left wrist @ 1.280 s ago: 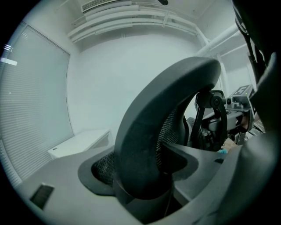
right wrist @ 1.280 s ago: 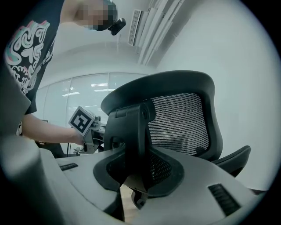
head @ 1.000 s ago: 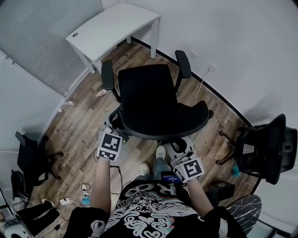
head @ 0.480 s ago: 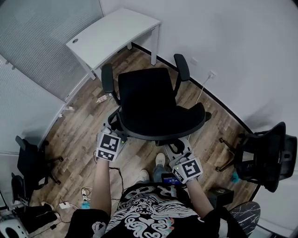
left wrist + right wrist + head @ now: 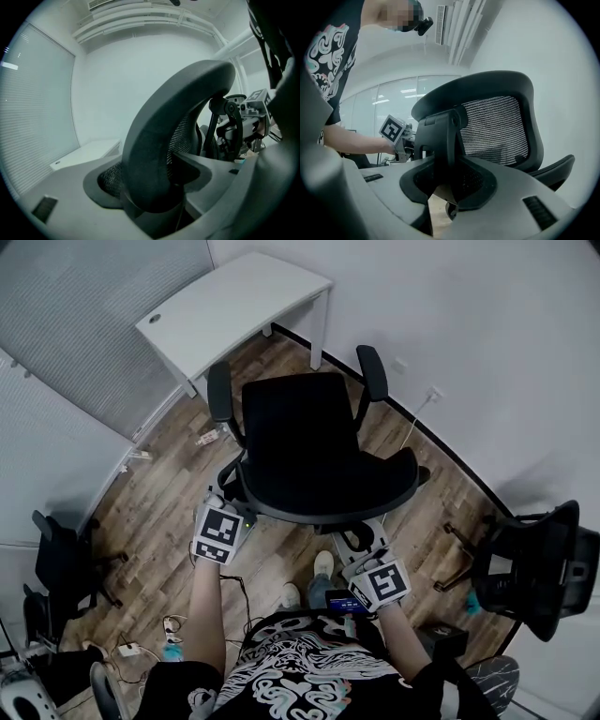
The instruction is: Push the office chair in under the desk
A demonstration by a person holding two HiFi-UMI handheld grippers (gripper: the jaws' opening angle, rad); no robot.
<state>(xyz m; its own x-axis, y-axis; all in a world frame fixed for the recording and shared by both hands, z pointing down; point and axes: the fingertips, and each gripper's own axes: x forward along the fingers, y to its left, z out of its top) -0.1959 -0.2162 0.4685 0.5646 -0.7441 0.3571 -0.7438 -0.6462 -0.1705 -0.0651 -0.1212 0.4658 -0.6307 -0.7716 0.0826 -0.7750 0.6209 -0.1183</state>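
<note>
- The office chair point(image 5: 300, 442) faces the desk point(image 5: 234, 306), near it but not yet under.
- The left gripper point(image 5: 232, 507) clamps the backrest rim point(image 5: 154, 140); the right gripper point(image 5: 361, 542) clamps the back support point(image 5: 440, 136).
- Risk: an uneven push could slew the chair so an armrest point(image 5: 217, 390) strikes the desk.

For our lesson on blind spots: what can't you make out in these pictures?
- Head view: the wheeled base of the black mesh office chair, mostly hidden under its seat.
- Head view: the legroom under the white rectangular desk, hidden by its top.
- Head view: the second black chair, cut off by the right edge.
</note>
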